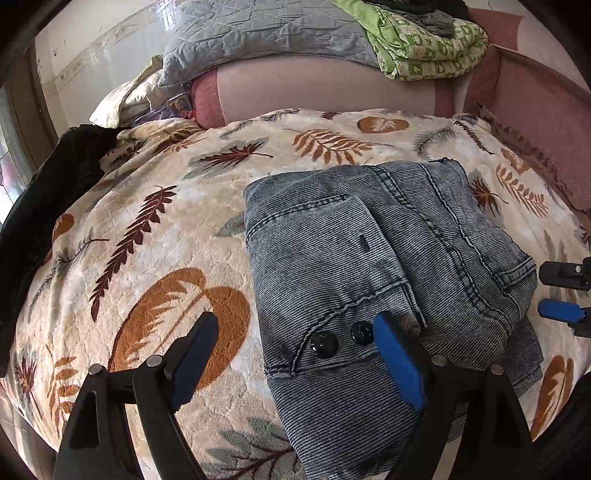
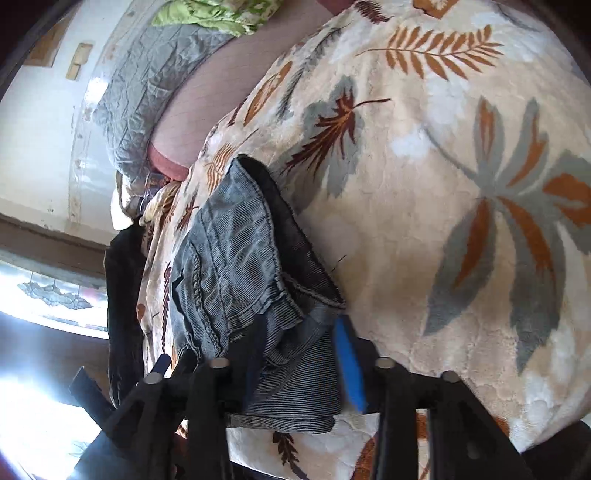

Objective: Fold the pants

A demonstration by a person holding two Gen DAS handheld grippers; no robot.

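Note:
Grey-blue denim pants (image 1: 373,254) lie folded in a compact bundle on a cream blanket with a leaf pattern (image 1: 155,229). Two black buttons (image 1: 325,343) face me at the near edge. My left gripper (image 1: 295,325) is open wide just above them, one finger over the blanket and the blue-padded finger (image 1: 397,362) over the denim. My right gripper (image 1: 557,293) is at the bundle's right edge, open. In the right wrist view the pants (image 2: 236,258) run between the fingers of that gripper (image 2: 301,328), and the blue pad (image 2: 349,365) stands just off the cloth.
A grey quilt (image 1: 258,33) and a green patterned blanket (image 1: 424,44) are piled on a pink cushion (image 1: 314,88) at the back. A black garment (image 1: 55,192) hangs over the left edge. A pink raised edge (image 1: 546,122) runs along the right.

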